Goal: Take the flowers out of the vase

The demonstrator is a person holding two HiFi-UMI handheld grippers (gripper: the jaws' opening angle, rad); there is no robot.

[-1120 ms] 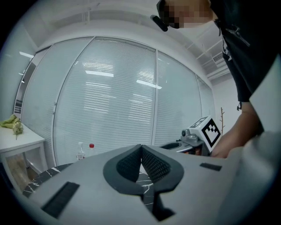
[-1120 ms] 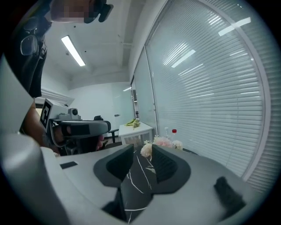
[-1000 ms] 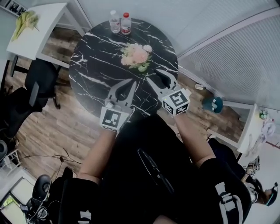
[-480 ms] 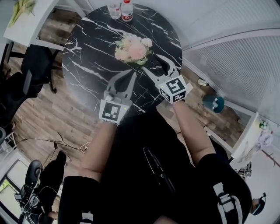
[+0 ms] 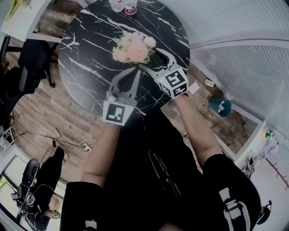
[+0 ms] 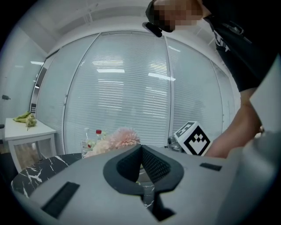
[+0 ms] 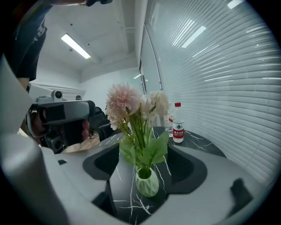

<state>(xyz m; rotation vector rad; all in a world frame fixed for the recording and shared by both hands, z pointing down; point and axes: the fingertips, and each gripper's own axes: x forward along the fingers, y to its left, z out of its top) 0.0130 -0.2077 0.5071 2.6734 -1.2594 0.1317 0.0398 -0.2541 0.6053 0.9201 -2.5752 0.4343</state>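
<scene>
Our right gripper [image 5: 151, 57] closes in on the green vase [image 7: 147, 181], its jaws just opened wide, with the stems framed between them and nothing pinched yet. The flowers [image 5: 133, 47] stand in the vase on the marble table [image 5: 86, 49]. Our left gripper [image 5: 132, 74], pressed together and empty, waits just beside the vase. We judge it best to grip the bunched stems above the vase's mouth and lift straight up. Bottles [image 5: 124, 5] stand well behind the vase, with bare tabletop around it.

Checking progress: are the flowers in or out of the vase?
In: the flowers stand upright with stems in the green vase.
</scene>
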